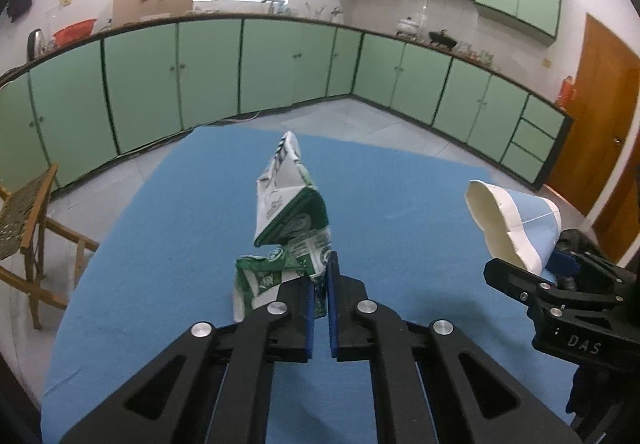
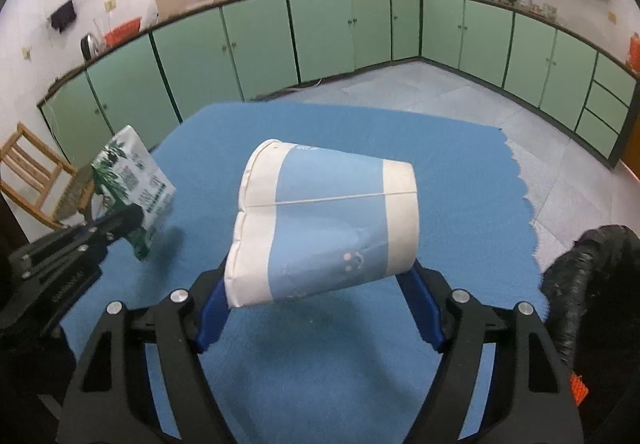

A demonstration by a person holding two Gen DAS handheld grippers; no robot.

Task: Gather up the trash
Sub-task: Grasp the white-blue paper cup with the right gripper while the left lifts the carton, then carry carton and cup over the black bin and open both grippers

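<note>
My left gripper (image 1: pixel 320 284) is shut on a crumpled green-and-white carton (image 1: pixel 292 212) and holds it above the blue table mat (image 1: pixel 180 244). My right gripper (image 2: pixel 320 284) is shut on a dented blue-and-white paper cup (image 2: pixel 328 220), lying on its side between the fingers, above the mat (image 2: pixel 460 172). The cup (image 1: pixel 516 224) and right gripper (image 1: pixel 560 284) show at the right of the left wrist view. The carton (image 2: pixel 132 188) and left gripper (image 2: pixel 120 228) show at the left of the right wrist view.
A black trash bag (image 2: pixel 592 284) sits at the mat's right edge. A wooden chair (image 1: pixel 28 228) stands left of the table. Green kitchen cabinets (image 1: pixel 280 64) line the far walls. A brown door (image 1: pixel 600 116) is at the right.
</note>
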